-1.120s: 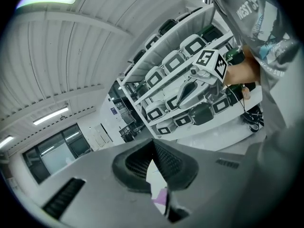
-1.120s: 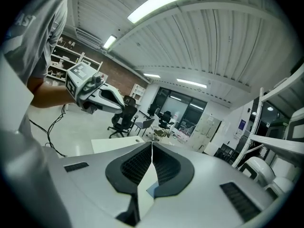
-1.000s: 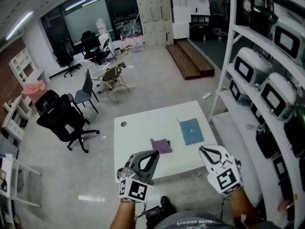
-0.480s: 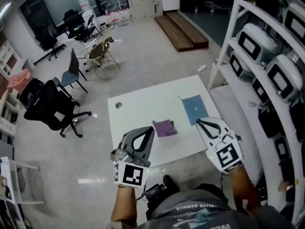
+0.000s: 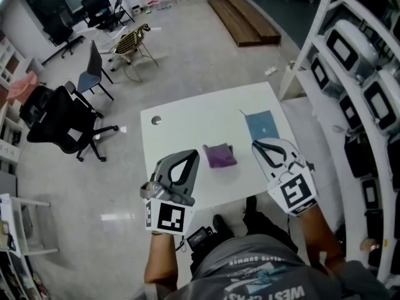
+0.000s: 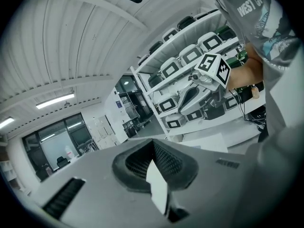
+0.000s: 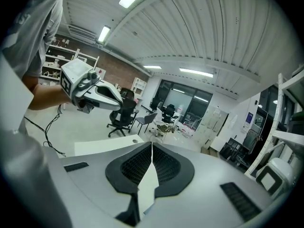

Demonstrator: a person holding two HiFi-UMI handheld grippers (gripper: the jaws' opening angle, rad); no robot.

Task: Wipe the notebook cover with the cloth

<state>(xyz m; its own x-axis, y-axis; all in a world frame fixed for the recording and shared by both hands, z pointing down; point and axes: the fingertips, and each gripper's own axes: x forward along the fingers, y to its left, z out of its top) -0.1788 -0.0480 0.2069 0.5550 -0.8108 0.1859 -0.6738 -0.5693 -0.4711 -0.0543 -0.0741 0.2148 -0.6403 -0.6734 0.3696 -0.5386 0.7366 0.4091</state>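
Observation:
A purple cloth (image 5: 220, 155) lies near the middle of the white table (image 5: 187, 127). To its right, near the table's right edge, lies the blue notebook (image 5: 262, 125). My left gripper (image 5: 190, 155) hangs in the air short of the table's front edge, jaws shut and empty; its tips (image 6: 153, 144) meet in the left gripper view. My right gripper (image 5: 257, 145) is held level with it on the right, just in front of the notebook, also shut on nothing (image 7: 151, 146). Each gripper shows in the other's view: the right one (image 6: 209, 75) and the left one (image 7: 90, 90).
Shelves with white machines (image 5: 365, 55) stand close on the right. A black office chair (image 5: 59, 127) and a grey chair (image 5: 94, 74) stand left of the table. A round cable hole (image 5: 156, 120) is at the table's far left. A black device (image 5: 203, 237) lies on the floor by my feet.
The view has tipped further down and the table now sits closer under both grippers. The grippers have stayed side by side and shut; cloth and notebook have not moved.

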